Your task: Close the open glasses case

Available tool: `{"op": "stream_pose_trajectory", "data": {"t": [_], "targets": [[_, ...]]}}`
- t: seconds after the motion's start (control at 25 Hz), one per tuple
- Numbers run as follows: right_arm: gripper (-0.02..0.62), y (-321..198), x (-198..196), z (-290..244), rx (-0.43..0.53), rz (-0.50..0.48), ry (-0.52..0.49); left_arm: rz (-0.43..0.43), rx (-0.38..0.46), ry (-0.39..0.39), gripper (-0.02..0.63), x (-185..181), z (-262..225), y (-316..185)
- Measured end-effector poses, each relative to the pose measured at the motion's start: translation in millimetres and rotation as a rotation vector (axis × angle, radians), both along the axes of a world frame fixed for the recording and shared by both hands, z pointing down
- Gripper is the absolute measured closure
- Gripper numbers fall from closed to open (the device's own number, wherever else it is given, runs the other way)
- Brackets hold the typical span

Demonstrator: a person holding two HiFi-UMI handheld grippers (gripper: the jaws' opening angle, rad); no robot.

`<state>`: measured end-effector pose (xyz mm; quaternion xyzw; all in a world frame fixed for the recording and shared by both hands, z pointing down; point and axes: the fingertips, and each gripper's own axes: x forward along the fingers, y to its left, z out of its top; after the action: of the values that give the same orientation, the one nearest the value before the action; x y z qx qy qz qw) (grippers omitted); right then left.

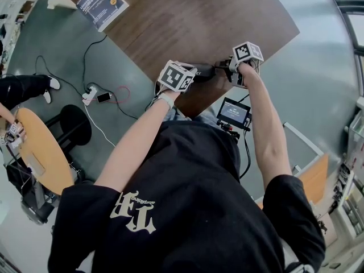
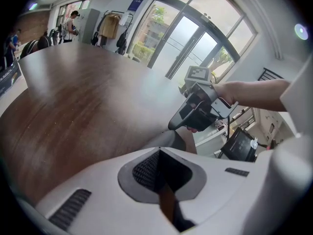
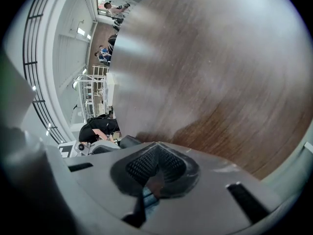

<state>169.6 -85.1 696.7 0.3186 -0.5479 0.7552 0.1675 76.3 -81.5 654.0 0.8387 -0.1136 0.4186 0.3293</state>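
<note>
1. Gripper state. The left gripper [image 2: 161, 153] has its jaws brought together. Only a thin slit shows between the ribbed pads, with bare wood visible through it, and nothing is held. The right gripper [image 3: 155, 153] is in the same condition: jaws together, nothing clamped.

2. Position of the workpiece. The glasses case [image 1: 202, 71] lies on the brown table [image 1: 187, 16], at the edge nearest the person. It sits between the two grippers.
   - Left gripper view: the case is a rounded grey shell just beyond the jaw tips, slightly to their right. It is near the jaws but not inside them.
   - Right gripper view: a dark rounded end of the case shows just past the jaws, to their left.
   - The dark nose of the right gripper slopes down towards the case from the far side. No view confirms whether it touches the case.

3. Progress. From the head view the case reads as one low, compact dark body. No lid stands up from it, and the left gripper view shows a smooth domed top. On this evidence the lid is judged to be down and the main closing motion complete. The seam and any catch are not visible, so full latching cannot be confirmed.

4. Remaining work, as a judgement. If the lid is not fully seated, press it down once more. Otherwise draw both grippers clear of the case.
</note>
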Motion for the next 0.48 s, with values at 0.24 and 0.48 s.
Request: {"op": "stream_pose_trajectory", "data": {"t": [0.24, 0.48], "targets": [[0.607, 9.0, -0.8, 0.0, 0.000, 0.041, -0.006, -0.006, 0.004, 0.033, 0.601, 0.8, 0.7, 2.1], [0.607, 22.7, -5.8, 0.8, -0.003, 0.052, -0.008, 0.018, 0.035, 0.032, 0.601, 2.8, 1.0, 1.4]]}}
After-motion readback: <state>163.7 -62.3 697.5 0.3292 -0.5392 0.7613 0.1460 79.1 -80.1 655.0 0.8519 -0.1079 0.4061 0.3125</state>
